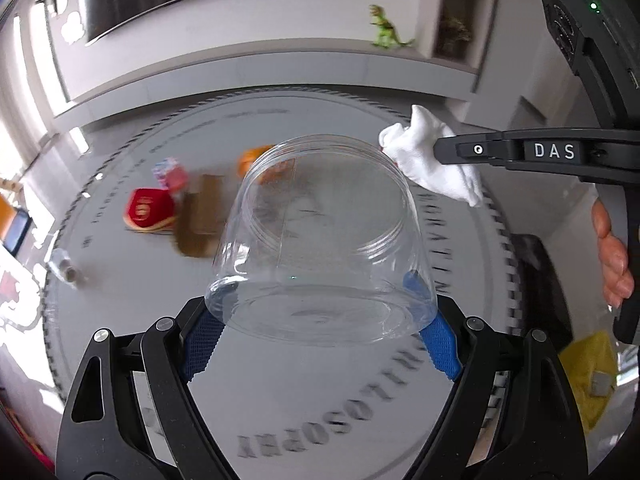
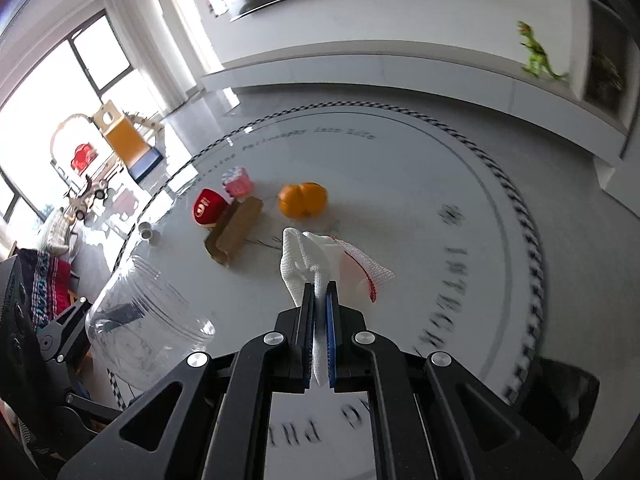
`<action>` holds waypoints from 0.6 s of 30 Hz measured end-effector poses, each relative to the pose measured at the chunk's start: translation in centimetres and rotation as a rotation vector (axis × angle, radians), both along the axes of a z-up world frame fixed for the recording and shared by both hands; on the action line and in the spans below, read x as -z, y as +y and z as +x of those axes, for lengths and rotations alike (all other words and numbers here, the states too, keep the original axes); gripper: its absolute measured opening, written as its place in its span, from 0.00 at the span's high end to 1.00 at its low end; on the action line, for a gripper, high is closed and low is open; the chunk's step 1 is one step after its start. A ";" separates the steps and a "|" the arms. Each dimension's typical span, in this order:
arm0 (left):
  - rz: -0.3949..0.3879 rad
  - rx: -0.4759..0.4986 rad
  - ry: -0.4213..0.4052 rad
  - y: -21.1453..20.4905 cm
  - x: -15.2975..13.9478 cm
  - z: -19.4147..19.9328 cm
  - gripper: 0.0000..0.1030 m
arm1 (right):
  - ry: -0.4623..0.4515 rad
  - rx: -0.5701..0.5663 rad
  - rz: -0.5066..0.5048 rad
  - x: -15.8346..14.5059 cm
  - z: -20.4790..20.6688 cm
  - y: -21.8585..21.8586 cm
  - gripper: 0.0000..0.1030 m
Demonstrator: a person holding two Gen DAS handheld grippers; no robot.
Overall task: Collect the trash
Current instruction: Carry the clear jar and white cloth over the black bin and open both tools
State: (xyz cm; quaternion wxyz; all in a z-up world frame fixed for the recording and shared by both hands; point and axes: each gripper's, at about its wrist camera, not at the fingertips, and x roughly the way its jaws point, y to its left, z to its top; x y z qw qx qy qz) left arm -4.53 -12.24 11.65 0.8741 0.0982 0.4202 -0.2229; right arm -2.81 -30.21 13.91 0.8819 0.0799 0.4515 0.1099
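Risk lay in the left claw (image 1: 320,340): its jaws stood wide, pressed on a smooth clear jar (image 1: 320,240) above the counter (image 1: 460,380), which could slip. The right claw (image 2: 320,304), fully closed, pinched a white cloth (image 2: 320,256) that could miss the jar mouth.

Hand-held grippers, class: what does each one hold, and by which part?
The left hand-held gripper holds a clear plastic jar across its base. The right hand-held gripper pinches a white cloth by its near edge.
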 end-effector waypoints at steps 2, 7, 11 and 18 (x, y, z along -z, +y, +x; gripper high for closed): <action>-0.007 0.036 0.004 -1.6 0.1 -1.2 0.20 | -0.001 0.025 0.004 0.2 -1.4 -1.8 0.94; -0.023 0.153 0.027 -7.0 0.8 -4.6 0.20 | 0.004 0.113 0.016 1.1 -6.1 -6.7 0.94; -0.025 0.259 0.047 -11.5 1.4 -7.1 0.20 | 0.015 0.192 0.018 2.1 -9.7 -10.6 0.94; 0.007 0.441 0.093 -19.2 3.7 -11.4 0.20 | 0.048 0.352 -0.030 4.5 -16.2 -17.4 0.94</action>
